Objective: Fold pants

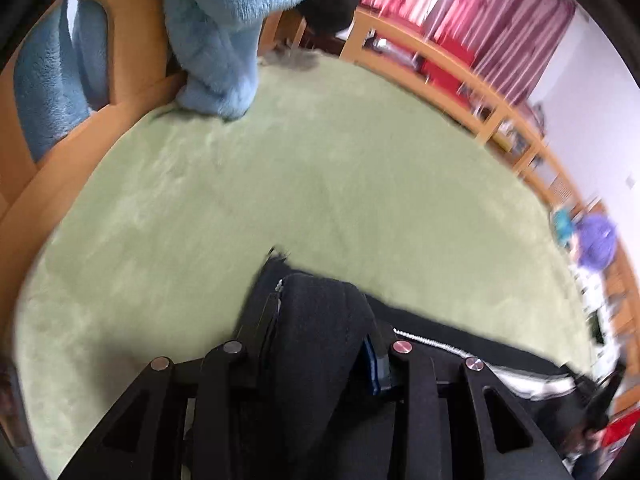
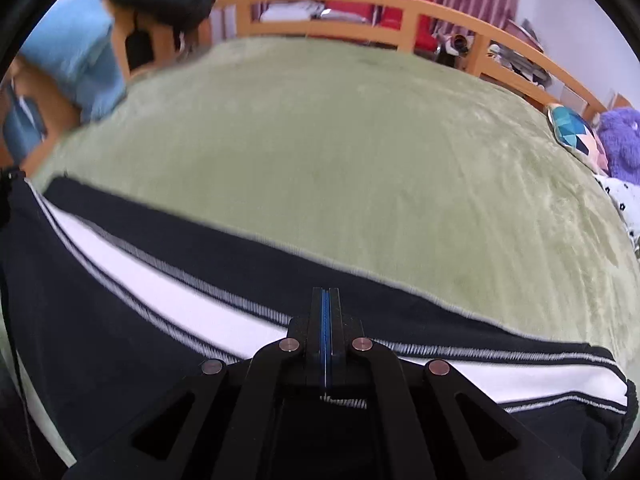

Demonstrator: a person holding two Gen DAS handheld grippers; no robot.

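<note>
The pants (image 2: 140,280) are black with a white side stripe and lie across the near part of a green bed cover (image 2: 340,152). My right gripper (image 2: 326,300) is shut, its blue pads pressed together just above the stripe; whether cloth is pinched between them does not show. My left gripper (image 1: 320,320) is shut on a thick bunch of the black pants (image 1: 320,320), which bulges up between its fingers. The striped leg runs off to the right in the left wrist view (image 1: 500,376).
A light blue fluffy garment (image 1: 224,40) hangs over a wooden chair at the far left. A wooden bed rail (image 2: 360,4) runs along the far side, with red curtains behind. A teal cushion (image 2: 572,128) and a purple plush toy (image 2: 620,140) sit at the right edge.
</note>
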